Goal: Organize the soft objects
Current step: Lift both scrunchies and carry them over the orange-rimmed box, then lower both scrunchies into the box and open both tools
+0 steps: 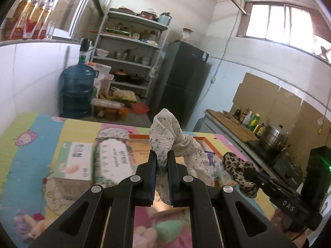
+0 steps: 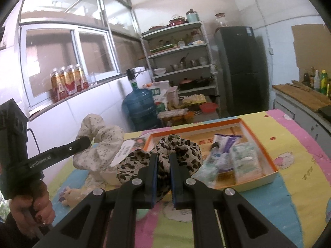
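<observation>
A cream floral fabric scrunchie is pinched between the closed fingers of the left gripper, rising above their tips. Just right of it, a leopard-print fabric scrunchie is clamped in the right gripper. Ahead of that gripper lies an orange-rimmed shallow cardboard tray holding what seem to be blurred packets, on a pastel cartoon-print table cover.

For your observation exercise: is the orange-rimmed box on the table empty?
No. The orange-rimmed box holds several packets lying inside it.
</observation>
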The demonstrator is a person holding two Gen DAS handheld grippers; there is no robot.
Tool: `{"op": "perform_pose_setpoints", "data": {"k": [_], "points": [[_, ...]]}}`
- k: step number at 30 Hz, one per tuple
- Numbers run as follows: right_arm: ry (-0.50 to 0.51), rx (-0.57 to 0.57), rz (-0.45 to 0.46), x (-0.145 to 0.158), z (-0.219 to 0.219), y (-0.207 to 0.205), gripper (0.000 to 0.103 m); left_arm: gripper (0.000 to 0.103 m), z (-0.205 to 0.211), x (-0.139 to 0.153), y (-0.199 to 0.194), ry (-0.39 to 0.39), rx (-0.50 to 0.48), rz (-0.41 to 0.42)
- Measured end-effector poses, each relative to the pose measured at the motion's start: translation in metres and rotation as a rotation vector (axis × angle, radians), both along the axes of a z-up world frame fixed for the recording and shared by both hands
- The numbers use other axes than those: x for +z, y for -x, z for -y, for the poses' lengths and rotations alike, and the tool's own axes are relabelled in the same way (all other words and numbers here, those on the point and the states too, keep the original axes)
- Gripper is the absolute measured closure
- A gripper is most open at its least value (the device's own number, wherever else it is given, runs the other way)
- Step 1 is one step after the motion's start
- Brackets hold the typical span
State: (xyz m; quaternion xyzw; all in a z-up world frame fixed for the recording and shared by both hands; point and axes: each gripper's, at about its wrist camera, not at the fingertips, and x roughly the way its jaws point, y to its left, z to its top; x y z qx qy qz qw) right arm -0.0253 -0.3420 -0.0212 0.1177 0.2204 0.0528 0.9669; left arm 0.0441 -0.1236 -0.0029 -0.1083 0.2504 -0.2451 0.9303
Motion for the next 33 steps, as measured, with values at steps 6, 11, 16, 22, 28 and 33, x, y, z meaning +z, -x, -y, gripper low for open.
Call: {"op": "perform_pose_setpoints", "data": {"k": [6,11,16,22,28,33], "points": [[-0.010,-0.034,0.012,0.001,0.029,-0.007,0.092,0.094,0.032,-0.005,-0.021,0.003,0.003,-0.028],[-0.002,-0.028,0.011,0.002,0.042,-0.030,0.092,0.094,0.052,-0.012,-0.046,0.005,0.015,-0.067],[0.018,-0.011,0.000,0.002,0.052,-0.056,0.092,0.094,0.069,-0.023,-0.076,-0.011,0.038,-0.114],[0.021,0.010,-0.044,-0.006,0.062,-0.092,0.092,0.094,0.083,-0.036,-0.105,-0.024,0.058,-0.163],[0.020,0.018,-0.089,-0.018,0.067,-0.119,0.092,0.094,0.094,-0.050,-0.125,-0.039,0.061,-0.205],[0.018,0.027,-0.121,-0.028,0.070,-0.134,0.092,0.094,0.099,-0.060,-0.137,-0.051,0.062,-0.243]]}}
